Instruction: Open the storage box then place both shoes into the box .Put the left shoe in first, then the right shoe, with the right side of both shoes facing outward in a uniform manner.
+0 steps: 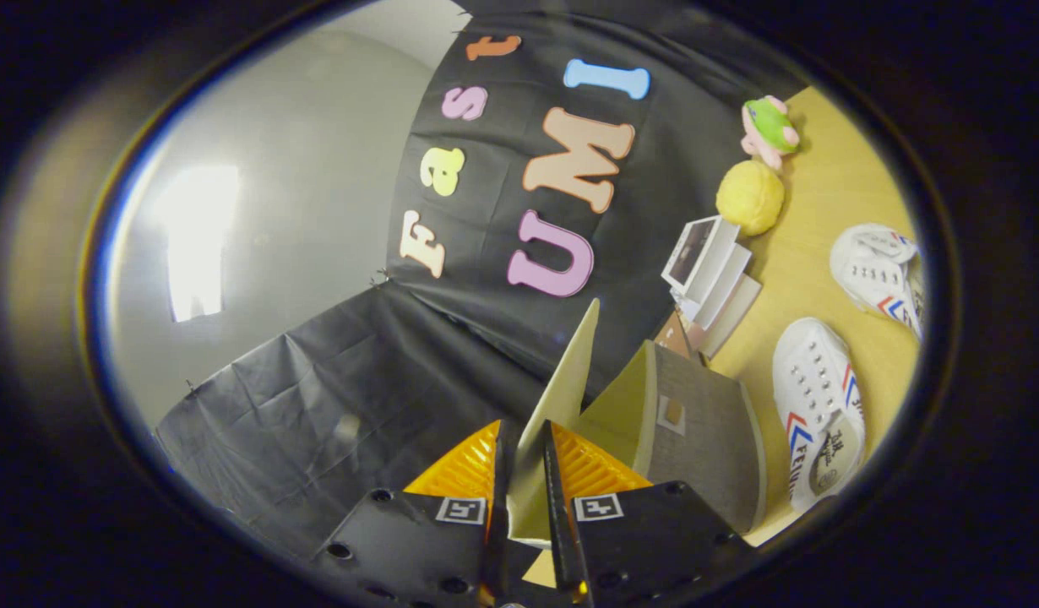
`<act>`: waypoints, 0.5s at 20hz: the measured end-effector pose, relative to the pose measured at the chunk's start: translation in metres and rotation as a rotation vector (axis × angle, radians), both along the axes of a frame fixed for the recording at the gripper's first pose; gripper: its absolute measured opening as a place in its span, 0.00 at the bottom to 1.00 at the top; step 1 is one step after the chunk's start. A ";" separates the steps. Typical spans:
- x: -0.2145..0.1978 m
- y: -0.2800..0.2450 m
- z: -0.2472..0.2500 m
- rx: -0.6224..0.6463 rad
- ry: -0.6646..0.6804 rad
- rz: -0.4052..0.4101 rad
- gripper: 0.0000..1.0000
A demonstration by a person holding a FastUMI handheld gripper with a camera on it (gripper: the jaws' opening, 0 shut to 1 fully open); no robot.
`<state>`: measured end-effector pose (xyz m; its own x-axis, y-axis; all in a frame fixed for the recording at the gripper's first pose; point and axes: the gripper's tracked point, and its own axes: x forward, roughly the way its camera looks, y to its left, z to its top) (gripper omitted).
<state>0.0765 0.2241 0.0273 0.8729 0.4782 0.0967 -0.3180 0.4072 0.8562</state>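
On the yellow wooden worktop (832, 194), which runs off at about two o'clock from the tongs, the grey fabric storage box with cream lining (697, 422) stands just beyond and to the three-o'clock side of the fingers, its thin cream lid flap (562, 388) lifted and rising toward twelve o'clock. The tongs (524, 498) are closed on the lower edge of that flap, both fingers pressing it from either side. The grip is on a narrow strip of thin board, so I judge the flap could slide out if it is swung quickly, or crease if it is twisted; pulling upward rather than round the hinge might also tip or drag the light box. Two white canvas shoes with red and blue chevrons wait beside it: the nearer shoe (819, 405) lies at three o'clock of the box, just beside it, the farther shoe (878, 274) beyond at two o'clock. A shifting box could nudge the nearer one.
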 end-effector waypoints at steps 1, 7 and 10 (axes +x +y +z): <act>0.001 0.006 0.009 -0.022 -0.020 0.006 0.25; 0.005 0.067 0.066 -0.178 -0.140 0.075 0.26; -0.001 0.102 0.086 -0.241 -0.173 0.120 0.27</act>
